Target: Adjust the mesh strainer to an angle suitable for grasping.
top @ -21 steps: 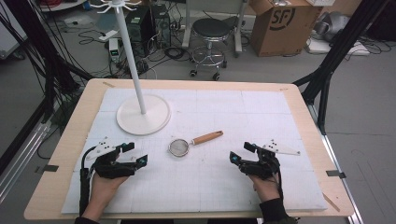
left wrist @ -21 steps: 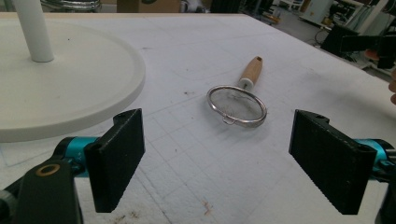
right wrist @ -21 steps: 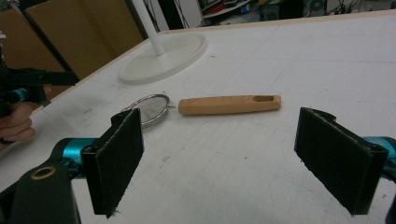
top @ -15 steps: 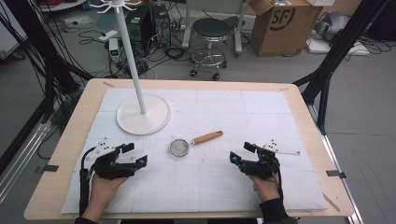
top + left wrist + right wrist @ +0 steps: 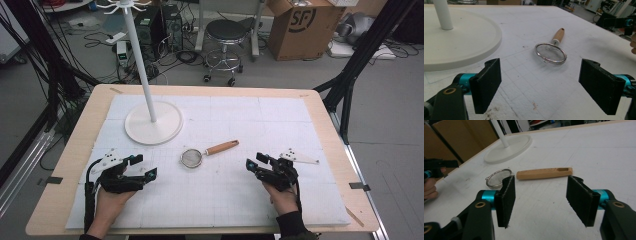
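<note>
Scene: a person stands at a counter (image 5: 330, 145) covered by a white gridded mat, one handheld gripper in each hand.
Strainer: a small metal mesh strainer (image 5: 191, 158) with a wooden handle (image 5: 222, 147) lies flat near the middle of the counter – this is the thing both grippers face.
Landmark: a white stand (image 5: 152, 122) with a round base and a tall pole; the strainer lies just in front of the base and to its right, not touching it.
Left gripper: the left gripper (image 5: 141, 167) rests in front of the stand, left of the strainer, jaws released and wide, nothing between them.
Right gripper: the right gripper (image 5: 256, 164) rests well to the right of the stand, beyond the handle's end, jaws released, nothing between them.
Contents: the strainer's mesh bowl looks empty; no other container is on the counter.
Risk, slipping: the wooden handle is rounded and smooth – jaws that clench off-centre could roll or push it away.
Risk, tilting: held by the far end, the bowl would likely sag.
Risk, collision: a wide swing could knock the stand's pole.
</note>
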A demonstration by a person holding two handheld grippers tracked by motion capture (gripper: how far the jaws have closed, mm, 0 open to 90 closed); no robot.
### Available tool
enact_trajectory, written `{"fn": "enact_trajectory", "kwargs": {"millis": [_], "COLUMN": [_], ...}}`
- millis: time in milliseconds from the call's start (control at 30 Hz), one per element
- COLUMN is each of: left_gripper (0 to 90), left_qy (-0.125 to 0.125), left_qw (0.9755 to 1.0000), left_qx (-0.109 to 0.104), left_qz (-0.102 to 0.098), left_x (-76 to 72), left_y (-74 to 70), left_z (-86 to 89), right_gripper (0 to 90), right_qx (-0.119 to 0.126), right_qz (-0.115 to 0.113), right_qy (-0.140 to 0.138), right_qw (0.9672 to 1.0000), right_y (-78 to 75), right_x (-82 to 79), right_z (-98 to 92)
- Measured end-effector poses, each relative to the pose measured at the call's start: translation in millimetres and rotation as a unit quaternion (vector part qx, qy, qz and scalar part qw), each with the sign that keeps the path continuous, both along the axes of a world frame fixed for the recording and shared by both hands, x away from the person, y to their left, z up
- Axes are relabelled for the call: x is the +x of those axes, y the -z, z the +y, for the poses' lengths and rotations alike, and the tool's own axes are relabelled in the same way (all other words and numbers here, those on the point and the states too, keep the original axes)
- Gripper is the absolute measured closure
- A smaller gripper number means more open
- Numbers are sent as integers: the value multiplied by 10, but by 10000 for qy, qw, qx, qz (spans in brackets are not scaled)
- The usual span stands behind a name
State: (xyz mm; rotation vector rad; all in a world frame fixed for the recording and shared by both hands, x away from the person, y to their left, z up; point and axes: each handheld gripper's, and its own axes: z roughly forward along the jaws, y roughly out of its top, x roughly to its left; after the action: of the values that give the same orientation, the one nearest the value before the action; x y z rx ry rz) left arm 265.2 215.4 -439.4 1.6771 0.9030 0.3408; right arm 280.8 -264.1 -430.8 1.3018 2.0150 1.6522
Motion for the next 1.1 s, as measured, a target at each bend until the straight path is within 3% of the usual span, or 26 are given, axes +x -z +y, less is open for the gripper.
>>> {"fn": "enact_trajectory", "kwargs": {"millis": [233, 333, 567, 800, 967, 1033, 1100], "left_gripper": [189, 189, 188, 189, 189, 189, 189], "left_qy": [-7, -5, -20, -59, -33, -20, -4], "left_qw": [10000, 10000, 10000, 10000, 10000, 10000, 10000], "left_qx": [16, 35, 8, -31, -29, -5, 32], "left_qz": [31, 45, 18, 21, 45, 57, 51], "left_x": [-20, -22, -29, -43, -42, -49, -48], "left_y": [16, 22, 14, 12, 17, 29, 33], "left_z": [5, -1, 14, 47, 41, 30, 17], "right_gripper": [608, 690, 867, 893, 893, 893, 894], "right_qx": [21, 183, 180, 146, 111, 313, 236], "right_qz": [107, 186, 304, 528, 847, 963, 985], "right_qy": [33, -30, 105, 77, 54, -35, -3], "right_qw": [9999, 9997, 9993, 9985, 9963, 9949, 9949], "right_y": [21, 33, 66, 107, 126, 141, 151], "right_x": [62, 102, 227, 366, 490, 550, 607], "right_z": [19, 15, 11, 62, 109, 120, 142]}}
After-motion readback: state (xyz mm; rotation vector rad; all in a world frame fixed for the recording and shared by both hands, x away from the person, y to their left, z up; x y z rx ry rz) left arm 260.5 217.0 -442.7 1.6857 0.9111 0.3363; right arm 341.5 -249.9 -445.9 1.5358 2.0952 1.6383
